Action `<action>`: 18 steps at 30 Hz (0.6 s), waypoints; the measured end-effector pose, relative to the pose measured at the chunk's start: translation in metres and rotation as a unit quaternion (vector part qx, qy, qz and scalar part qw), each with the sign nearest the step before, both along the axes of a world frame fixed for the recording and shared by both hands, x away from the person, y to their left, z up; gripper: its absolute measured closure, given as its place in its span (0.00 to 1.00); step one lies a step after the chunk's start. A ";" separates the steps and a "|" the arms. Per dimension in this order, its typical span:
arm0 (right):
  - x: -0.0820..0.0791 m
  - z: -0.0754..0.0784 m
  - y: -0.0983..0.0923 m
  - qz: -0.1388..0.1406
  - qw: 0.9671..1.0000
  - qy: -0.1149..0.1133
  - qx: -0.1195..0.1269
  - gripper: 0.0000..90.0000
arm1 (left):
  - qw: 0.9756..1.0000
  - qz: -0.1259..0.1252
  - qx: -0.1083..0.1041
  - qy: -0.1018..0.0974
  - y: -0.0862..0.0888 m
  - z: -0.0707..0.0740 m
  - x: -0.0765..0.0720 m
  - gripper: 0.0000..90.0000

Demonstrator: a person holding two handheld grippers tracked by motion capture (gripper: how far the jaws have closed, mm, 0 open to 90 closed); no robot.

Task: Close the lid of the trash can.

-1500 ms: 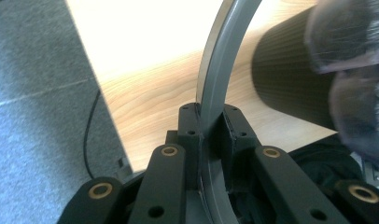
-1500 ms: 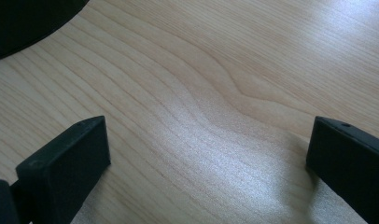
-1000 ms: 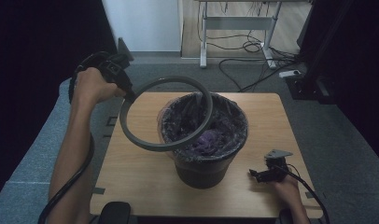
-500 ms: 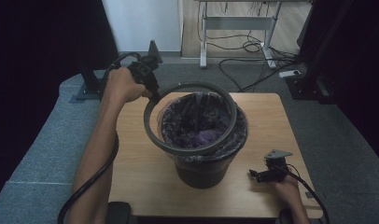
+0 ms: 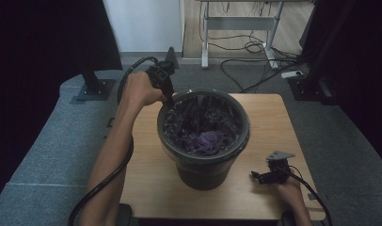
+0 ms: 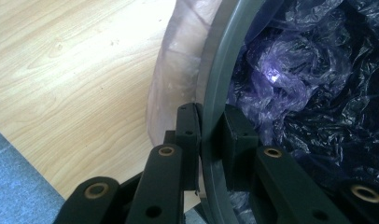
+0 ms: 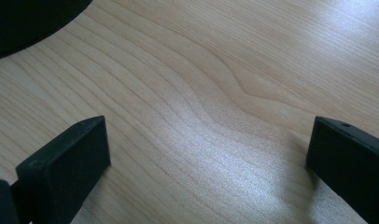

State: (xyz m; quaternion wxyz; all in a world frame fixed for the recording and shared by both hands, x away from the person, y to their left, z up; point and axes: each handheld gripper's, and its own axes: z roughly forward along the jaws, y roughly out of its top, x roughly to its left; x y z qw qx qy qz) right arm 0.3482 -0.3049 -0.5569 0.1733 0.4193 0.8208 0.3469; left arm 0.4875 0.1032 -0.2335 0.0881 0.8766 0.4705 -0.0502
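Alignment of ring to rim is what the coming move turns on: the dark grey plastic hoop (image 5: pixel 204 125) sits level over the mouth of the dark round bucket (image 5: pixel 203 172), which stands mid-table on the pale wooden table (image 5: pixel 269 117); a crumpled purple plastic liner bag (image 5: pixel 205 139) fills the bucket and drapes outside its wall; the hoop looks about concentric with the rim, though whether it is fully seated I cannot tell. The left gripper (image 6: pixel 211 135) is at the hoop's far-left edge, jaws pinched tight on the hoop's band, one pad outside and one inside; the right gripper (image 5: pixel 262 178) rests on the table near the bucket's base, jaws spread wide, holding nothing.
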 end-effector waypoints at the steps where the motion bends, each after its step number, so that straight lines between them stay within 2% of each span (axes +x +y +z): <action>1: 0.000 0.000 0.000 0.000 1.000 0.000 0.000 0.00 | 1.000 -0.001 0.001 0.000 -0.002 -0.001 0.000 0.88; 5: 0.000 0.000 0.000 0.000 1.000 0.000 0.000 0.00 | 1.000 -0.005 0.013 -0.002 -0.008 -0.004 0.000 0.87; 8: 0.000 0.000 0.000 0.000 1.000 0.000 0.000 0.00 | 1.000 -0.008 0.012 -0.012 -0.010 -0.004 0.001 0.85; 10: 0.000 0.000 0.000 0.000 1.000 0.000 0.000 0.00 | 1.000 -0.011 -0.001 -0.018 -0.010 -0.002 0.001 0.73; 13: 0.000 0.000 0.000 0.000 1.000 0.000 0.000 0.00 | 0.999 -0.014 -0.006 -0.030 -0.009 0.003 -0.001 0.68; 15: 0.000 0.000 0.000 0.000 1.000 0.000 0.000 0.00 | 0.999 -0.013 -0.008 -0.038 -0.007 0.007 -0.002 0.70; 18: 0.000 0.000 0.000 0.000 1.000 0.000 0.000 0.00 | 0.999 -0.013 -0.008 -0.041 -0.005 0.008 -0.003 0.81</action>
